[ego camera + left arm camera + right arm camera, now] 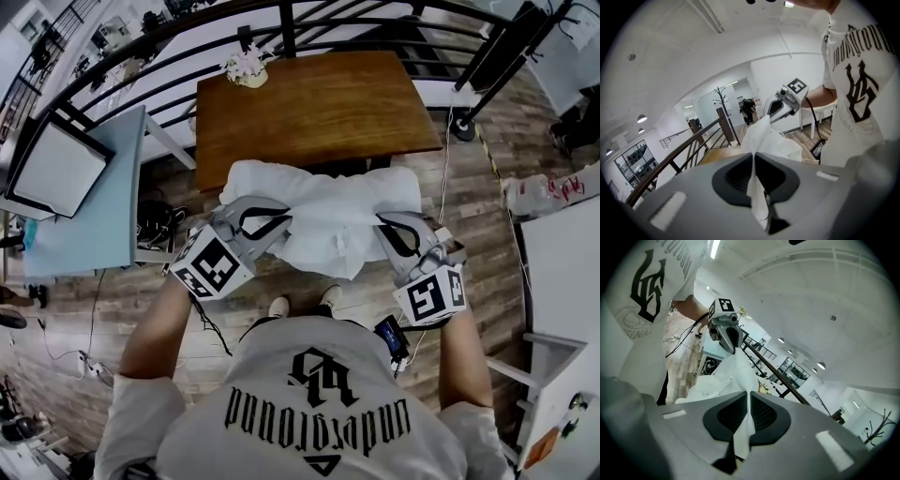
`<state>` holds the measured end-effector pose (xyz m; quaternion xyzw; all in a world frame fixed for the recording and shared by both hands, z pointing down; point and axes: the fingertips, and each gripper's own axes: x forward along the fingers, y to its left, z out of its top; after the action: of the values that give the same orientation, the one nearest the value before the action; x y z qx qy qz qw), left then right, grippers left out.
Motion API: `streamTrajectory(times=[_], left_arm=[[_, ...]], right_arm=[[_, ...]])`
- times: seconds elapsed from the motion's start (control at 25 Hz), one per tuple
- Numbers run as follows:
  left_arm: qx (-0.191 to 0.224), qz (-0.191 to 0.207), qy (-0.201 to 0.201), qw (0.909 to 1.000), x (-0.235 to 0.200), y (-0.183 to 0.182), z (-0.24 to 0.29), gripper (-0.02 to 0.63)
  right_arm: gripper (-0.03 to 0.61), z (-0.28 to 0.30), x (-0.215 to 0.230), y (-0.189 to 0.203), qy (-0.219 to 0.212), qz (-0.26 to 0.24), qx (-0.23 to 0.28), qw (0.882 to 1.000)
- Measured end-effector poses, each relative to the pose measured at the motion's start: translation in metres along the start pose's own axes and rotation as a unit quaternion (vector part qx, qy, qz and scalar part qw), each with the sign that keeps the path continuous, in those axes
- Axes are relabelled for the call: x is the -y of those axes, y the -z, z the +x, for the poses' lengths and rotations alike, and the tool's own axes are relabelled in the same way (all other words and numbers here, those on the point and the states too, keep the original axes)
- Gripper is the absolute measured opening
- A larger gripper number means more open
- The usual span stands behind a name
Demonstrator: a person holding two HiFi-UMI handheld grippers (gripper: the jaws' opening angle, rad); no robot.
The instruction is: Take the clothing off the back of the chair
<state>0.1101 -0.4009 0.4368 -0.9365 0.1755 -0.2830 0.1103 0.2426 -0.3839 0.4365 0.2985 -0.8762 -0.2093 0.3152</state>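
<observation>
Fingers of the left gripper are pinched tight on a fold of the white garment, cloth running down between them. Fingers of the right gripper are likewise clamped on another edge of the same cloth. The garment hangs bunched between the two grippers in front of the person, just this side of the wooden counter; whatever is under it is hidden.

1. White short-sleeved T-shirt with black lettering and a black emblem.
2. Left gripper: grey shell, black jaw lining, black-and-white marker cube behind it.
3. Right gripper: same build, with a black cable trailing below it.
4. White shoes.
</observation>
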Motion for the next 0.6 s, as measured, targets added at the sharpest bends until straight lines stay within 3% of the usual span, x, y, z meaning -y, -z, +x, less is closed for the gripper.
streamTrajectory(times=[0.16, 0.6], left_arm=[[0.032, 0.005, 0.01, 0.9994, 0.003, -0.015, -0.008, 0.063], [0.073, 0.023, 0.029, 0.9966, 0.004, -0.032, -0.047, 0.063]], right_arm=[[0.015, -0.007, -0.002, -0.01, 0.014, 0.006, 0.001, 1.0], [0.015, -0.025, -0.009, -0.055, 0.067, 0.021, -0.002, 0.998]])
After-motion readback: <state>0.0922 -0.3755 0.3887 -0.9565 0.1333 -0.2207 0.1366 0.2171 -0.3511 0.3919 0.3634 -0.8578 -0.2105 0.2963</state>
